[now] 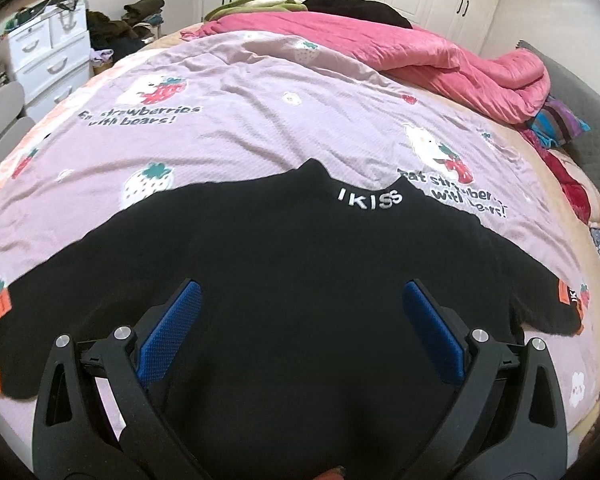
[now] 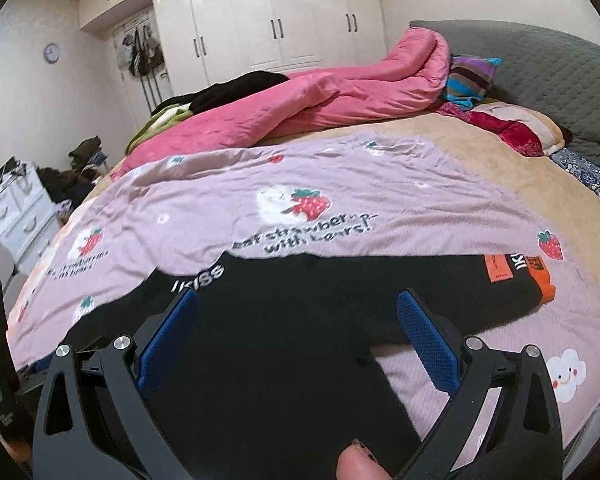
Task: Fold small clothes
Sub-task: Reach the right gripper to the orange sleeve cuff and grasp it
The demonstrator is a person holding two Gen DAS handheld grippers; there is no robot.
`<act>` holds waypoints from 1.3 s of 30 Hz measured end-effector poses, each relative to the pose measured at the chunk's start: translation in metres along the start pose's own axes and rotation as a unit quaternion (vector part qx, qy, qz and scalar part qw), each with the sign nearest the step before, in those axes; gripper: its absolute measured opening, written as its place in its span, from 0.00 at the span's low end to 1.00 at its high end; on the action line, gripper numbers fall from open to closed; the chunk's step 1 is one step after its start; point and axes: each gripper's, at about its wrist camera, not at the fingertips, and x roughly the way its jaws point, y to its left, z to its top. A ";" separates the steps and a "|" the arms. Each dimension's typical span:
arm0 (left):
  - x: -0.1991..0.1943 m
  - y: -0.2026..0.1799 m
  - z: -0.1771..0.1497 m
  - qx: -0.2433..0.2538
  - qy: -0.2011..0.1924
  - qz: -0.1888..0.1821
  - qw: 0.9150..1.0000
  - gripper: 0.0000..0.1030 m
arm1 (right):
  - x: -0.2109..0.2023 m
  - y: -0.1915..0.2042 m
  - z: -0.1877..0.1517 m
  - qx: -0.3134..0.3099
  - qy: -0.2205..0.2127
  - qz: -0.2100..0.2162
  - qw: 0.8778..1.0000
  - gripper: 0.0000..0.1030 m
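A small black sweater [image 1: 300, 264] with white "IKISS" lettering at the collar lies flat, sleeves spread, on a lilac strawberry-print sheet [image 1: 240, 136]. Orange patches mark both cuffs. My left gripper [image 1: 302, 292] is open and empty, hovering over the sweater's body. In the right wrist view the sweater [image 2: 300, 300] fills the foreground, its right sleeve reaching to an orange cuff [image 2: 548, 290]. My right gripper [image 2: 298, 304] is open and empty above the sweater's right side near the armpit. A fingertip [image 2: 356, 464] shows at the bottom edge.
A pink quilt [image 1: 440, 60] is bunched at the far side of the bed, with dark and green clothes behind it. A striped pillow [image 2: 470, 78] and grey headboard [image 2: 540, 72] are at the right. White drawers [image 1: 48, 60] stand left of the bed.
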 end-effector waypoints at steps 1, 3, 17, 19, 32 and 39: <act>0.002 -0.003 0.003 0.005 -0.004 0.000 1.000 0.92 | 0.005 -0.003 0.003 0.003 0.002 -0.005 1.000 0.96; 0.008 -0.010 0.007 0.019 -0.009 0.000 1.000 0.92 | 0.013 -0.010 0.006 0.011 0.003 -0.011 1.000 0.96; 0.048 -0.051 0.011 0.071 -0.024 -0.039 0.996 0.92 | 0.086 -0.108 -0.016 0.118 0.056 -0.088 0.988 0.96; 0.056 -0.054 0.009 0.072 -0.016 -0.039 0.997 0.92 | 0.091 -0.122 -0.020 0.134 0.059 -0.097 0.984 0.96; 0.081 -0.069 -0.008 0.101 0.004 -0.040 0.994 0.92 | 0.105 -0.220 -0.041 0.235 0.075 -0.187 0.951 0.96; 0.079 -0.070 -0.008 0.104 0.005 -0.039 0.994 0.92 | 0.129 -0.274 -0.058 0.288 0.103 -0.201 0.931 0.96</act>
